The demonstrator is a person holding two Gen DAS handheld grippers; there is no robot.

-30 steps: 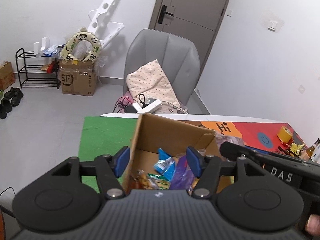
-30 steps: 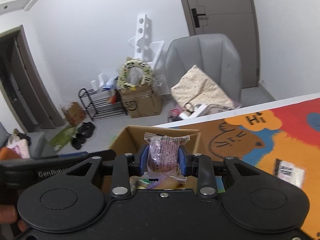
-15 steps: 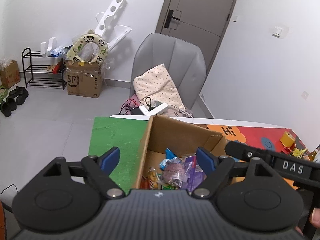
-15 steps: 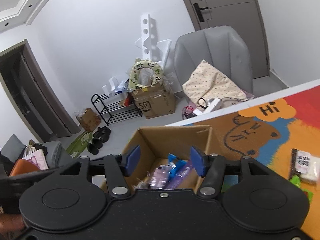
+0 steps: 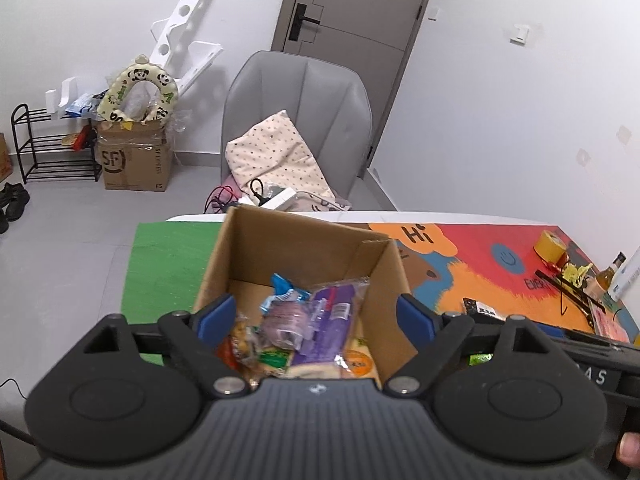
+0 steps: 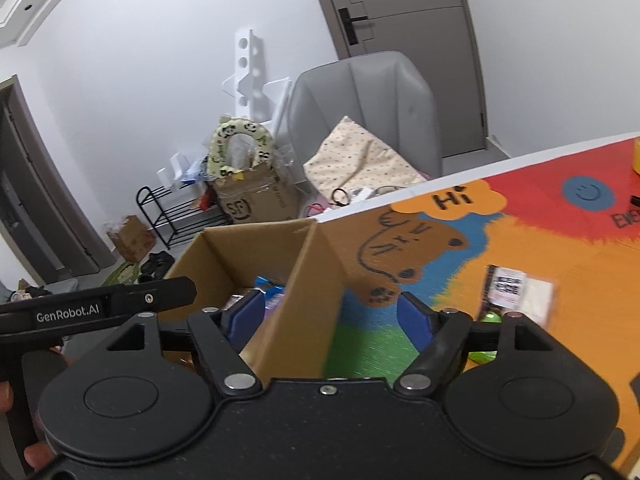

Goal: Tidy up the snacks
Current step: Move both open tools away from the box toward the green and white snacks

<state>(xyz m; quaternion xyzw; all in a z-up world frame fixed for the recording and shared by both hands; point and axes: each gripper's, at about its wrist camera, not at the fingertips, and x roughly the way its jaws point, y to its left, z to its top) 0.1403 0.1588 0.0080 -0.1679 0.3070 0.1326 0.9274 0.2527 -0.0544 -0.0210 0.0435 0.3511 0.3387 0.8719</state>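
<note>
Left wrist view: looked down into box, open-topped cardboard. Found snacks heaped loose on box floor: purple pouch, blue wrapper, clear-wrapped cake, orange and green packs. Held left gripper above box's near edge, jaws spread wide after just opening, nothing pinched between them.

Right wrist view: held right gripper over box's right wall, jaws likewise spread after just opening, nothing pinched. Saw wall edge in the gap, with no pad seen pressing on it.

Spotted more snacks outside box, lying on mat: packet with black-and-white label, flat, well to right of box; green pack nearer box, mostly hidden behind right finger, so could not tell its shape.

Judged packet light, thin and floppy, with smooth film likely to slip and crinkle under pads. Judged contents possibly crushable, so reckoned a gentle squeeze enough. Reckoned best hold across narrow width near one sealed end, where film is doubled and stiffer, rather than on puffy middle. Expected trouble from packet lying flat on mat: would need fingers straddling both long edges and pressing down onto mat before closing. Expected dangling and swinging on the way to box, harmless given wide open top.
</note>
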